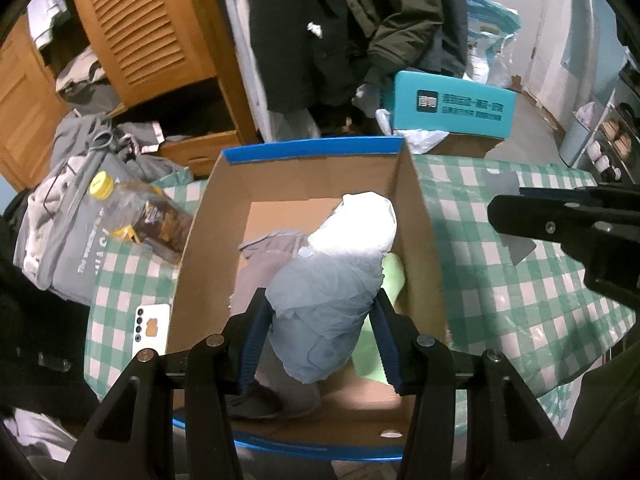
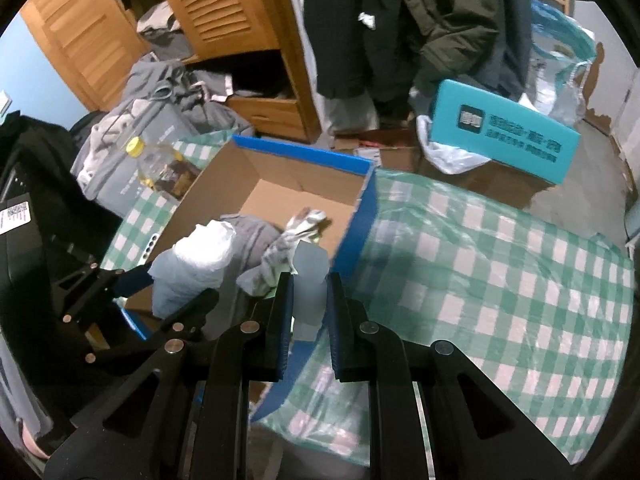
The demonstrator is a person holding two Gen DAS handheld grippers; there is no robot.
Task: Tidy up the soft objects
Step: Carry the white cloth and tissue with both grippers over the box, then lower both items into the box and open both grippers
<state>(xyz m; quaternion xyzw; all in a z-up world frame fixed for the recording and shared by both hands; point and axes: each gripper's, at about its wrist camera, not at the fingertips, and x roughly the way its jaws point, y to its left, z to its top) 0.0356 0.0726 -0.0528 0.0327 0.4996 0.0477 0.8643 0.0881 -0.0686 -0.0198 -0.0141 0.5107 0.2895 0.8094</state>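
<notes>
grey bag (image 1: 66,252) carries white lettering, partly "the"; teal box (image 1: 452,108) print is illegible.

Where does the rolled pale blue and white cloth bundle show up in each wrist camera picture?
Left wrist: the rolled pale blue and white cloth bundle is lower centre, between the left gripper fingers, over the open cardboard box.
Right wrist: the bundle is left of centre.
Shared landmark: the yellow-capped clear bottle.

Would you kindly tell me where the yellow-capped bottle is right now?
In both wrist views, the yellow-capped bottle lies on the checked tablecloth, against the cardboard box's left outer wall, beside the grey bag.
</notes>
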